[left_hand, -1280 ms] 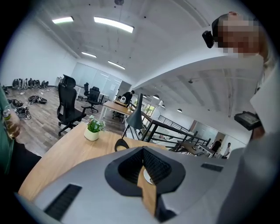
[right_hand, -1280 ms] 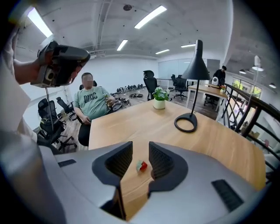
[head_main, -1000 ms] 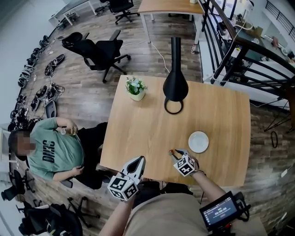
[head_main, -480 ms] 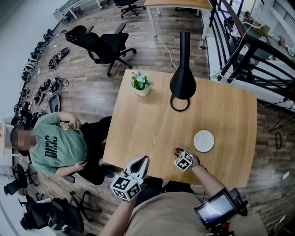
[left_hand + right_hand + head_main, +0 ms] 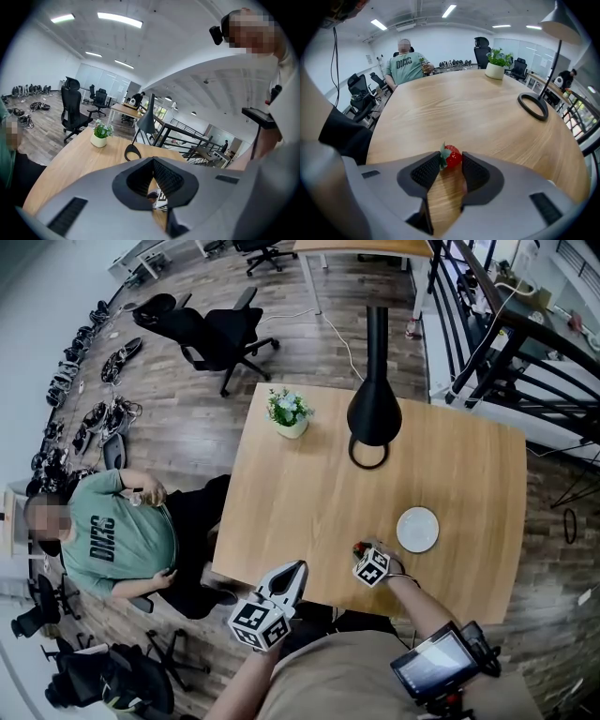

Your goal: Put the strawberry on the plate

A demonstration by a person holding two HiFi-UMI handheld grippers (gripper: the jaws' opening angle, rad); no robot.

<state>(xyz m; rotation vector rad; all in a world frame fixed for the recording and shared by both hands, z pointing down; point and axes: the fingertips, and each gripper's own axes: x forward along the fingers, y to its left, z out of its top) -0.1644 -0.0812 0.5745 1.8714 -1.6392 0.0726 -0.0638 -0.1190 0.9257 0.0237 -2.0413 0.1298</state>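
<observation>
Strawberry (image 5: 451, 156) lies on the worktop (image 5: 478, 117) between the narrow, just-opened jaws of the right gripper (image 5: 451, 159); only the head view shows the plate (image 5: 417, 530). Left gripper (image 5: 153, 159) jaws meet.

Red green-leafed strawberry (image 5: 451, 156) on the table (image 5: 309, 484), near the round white plate (image 5: 417, 529)

I'm counting one strawberry (image 5: 451, 156), one plate (image 5: 417, 529), one potted plant (image 5: 288, 413), one lamp (image 5: 374, 409), one table (image 5: 300, 512), and two grippers: left gripper (image 5: 296, 568), right gripper (image 5: 360, 550).
</observation>
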